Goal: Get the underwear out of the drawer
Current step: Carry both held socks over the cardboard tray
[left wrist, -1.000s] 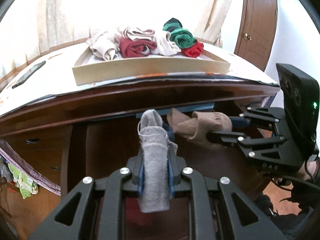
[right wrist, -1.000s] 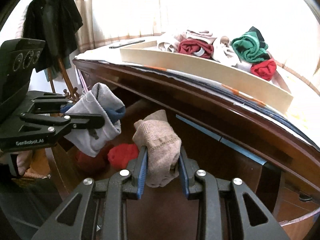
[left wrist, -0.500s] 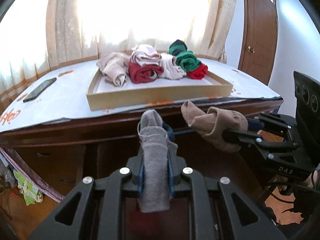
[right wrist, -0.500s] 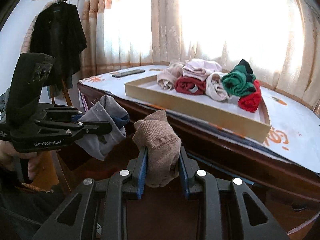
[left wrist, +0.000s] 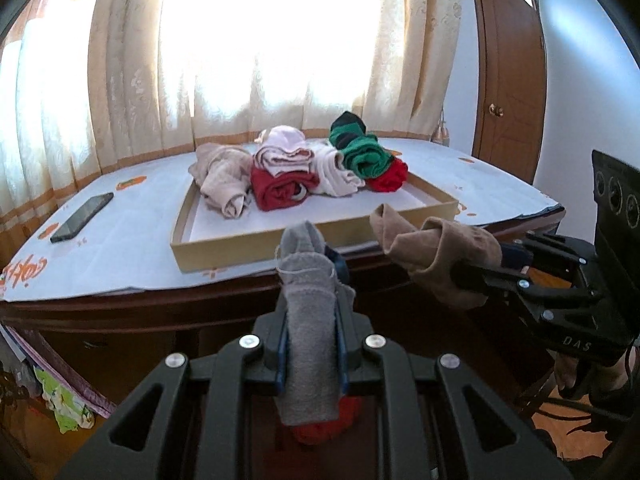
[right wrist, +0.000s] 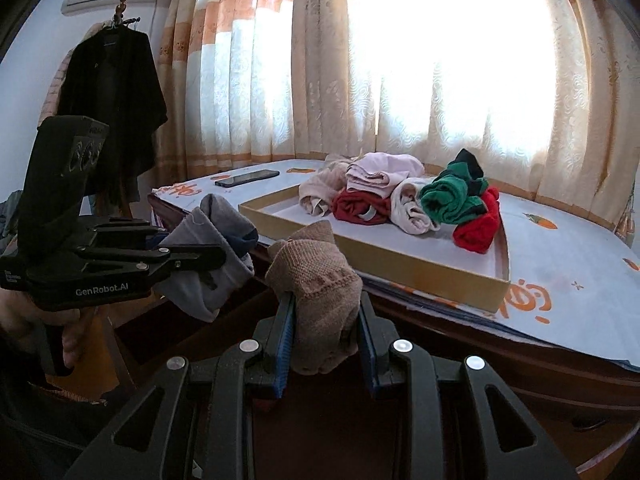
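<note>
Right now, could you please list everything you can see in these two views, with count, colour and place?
Tray: one, tan cardboard, on the tabletop.
Rolled garments: about six, beige, pink, dark red, white, green-black, red; piled in the tray's far half.
Phone: one, black, on the table left of the tray.
Table: one, dark wood under a white printed cover.
Curtains: cream and orange, behind the table.
Coat: one, black, hanging far left.
Door: one, brown, far right.
Left gripper: black, shut on the grey garment.
Right gripper: black, shut on the tan garment.
</note>
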`<state>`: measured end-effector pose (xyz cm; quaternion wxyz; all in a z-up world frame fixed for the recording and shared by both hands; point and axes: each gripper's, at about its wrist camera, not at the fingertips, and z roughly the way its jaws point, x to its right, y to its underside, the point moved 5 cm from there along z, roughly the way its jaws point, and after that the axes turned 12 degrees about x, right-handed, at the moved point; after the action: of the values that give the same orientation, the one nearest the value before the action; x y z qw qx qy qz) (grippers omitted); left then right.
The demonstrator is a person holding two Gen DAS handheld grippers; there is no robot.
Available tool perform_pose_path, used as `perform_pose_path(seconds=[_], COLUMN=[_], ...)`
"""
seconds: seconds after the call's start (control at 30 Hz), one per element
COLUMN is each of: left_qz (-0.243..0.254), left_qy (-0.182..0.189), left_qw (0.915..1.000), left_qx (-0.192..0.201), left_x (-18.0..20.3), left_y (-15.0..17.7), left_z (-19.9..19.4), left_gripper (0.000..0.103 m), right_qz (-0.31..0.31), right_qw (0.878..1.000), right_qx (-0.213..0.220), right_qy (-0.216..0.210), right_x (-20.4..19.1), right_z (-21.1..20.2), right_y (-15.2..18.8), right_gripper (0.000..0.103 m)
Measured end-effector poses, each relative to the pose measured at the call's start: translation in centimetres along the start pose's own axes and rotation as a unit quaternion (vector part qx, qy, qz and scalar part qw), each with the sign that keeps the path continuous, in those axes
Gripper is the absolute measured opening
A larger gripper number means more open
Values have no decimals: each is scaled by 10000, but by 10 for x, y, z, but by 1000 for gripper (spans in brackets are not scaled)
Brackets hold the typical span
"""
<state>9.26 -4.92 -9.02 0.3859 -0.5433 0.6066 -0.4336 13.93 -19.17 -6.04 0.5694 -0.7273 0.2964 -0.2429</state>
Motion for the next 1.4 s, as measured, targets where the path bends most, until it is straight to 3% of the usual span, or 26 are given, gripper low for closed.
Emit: perform_pose_path(seconds=[0.73,1.4], left_qz=[258,512], left_qy=[102,175], left_qw=[9993,9983], left_qx=[231,239], left_x=[15,23], left_y=[-35,-81], left_z=[12,61], left_gripper=[16,16], right_qz=[68,338], right_qw=[9997,9987], right_qx=[145,61], right_qy=[172,368], right_x=[23,74], right_z=[0,21], right_y=[-20,-40], right_gripper=[31,31])
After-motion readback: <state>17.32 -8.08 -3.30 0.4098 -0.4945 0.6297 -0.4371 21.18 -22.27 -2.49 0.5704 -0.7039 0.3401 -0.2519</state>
